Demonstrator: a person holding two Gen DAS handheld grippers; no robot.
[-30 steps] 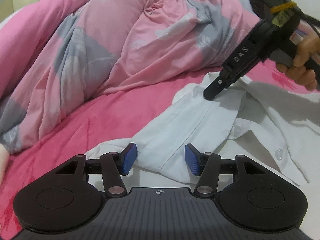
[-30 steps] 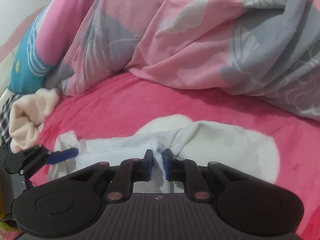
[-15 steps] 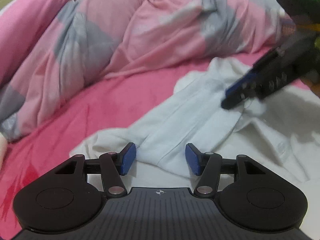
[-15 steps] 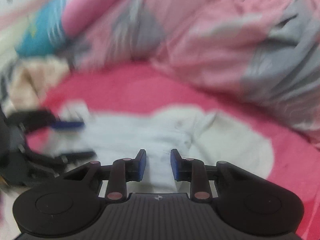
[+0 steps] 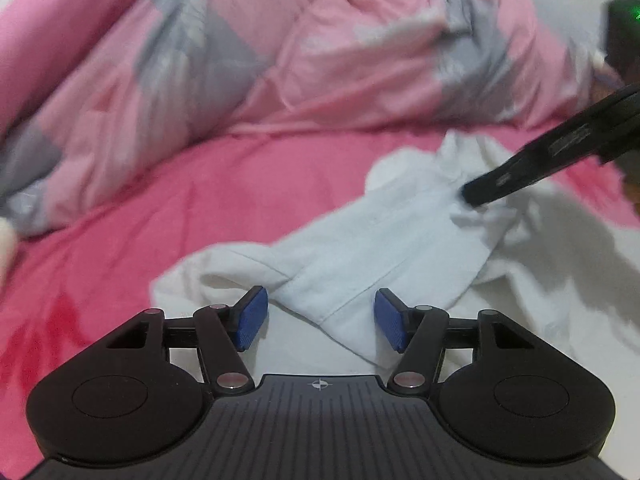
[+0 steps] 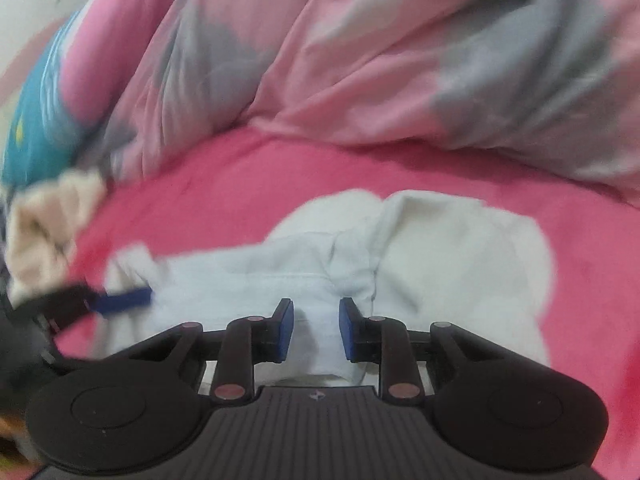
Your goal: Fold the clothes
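Note:
A white shirt [image 5: 384, 240] lies crumpled on a pink bed sheet [image 5: 224, 200]. My left gripper [image 5: 318, 322] is open, its blue pads either side of a folded edge of the shirt, not closed on it. My right gripper [image 6: 316, 330] is open, hovering low over the shirt [image 6: 440, 256] with cloth between its pads, not pinched. The right gripper also shows in the left wrist view [image 5: 476, 196], its tip down at the shirt's bunched part. The left gripper's blue pad shows in the right wrist view [image 6: 124, 300].
A pink and grey quilt [image 5: 320, 48] is heaped along the back of the bed. A teal pillow [image 6: 36, 120] and a cream cloth [image 6: 44, 224] lie at the left in the right wrist view.
My right gripper has let go of the shirt and opened, then shifted across it. My left gripper stayed open at the shirt's edge. The shirt has bunched a little.

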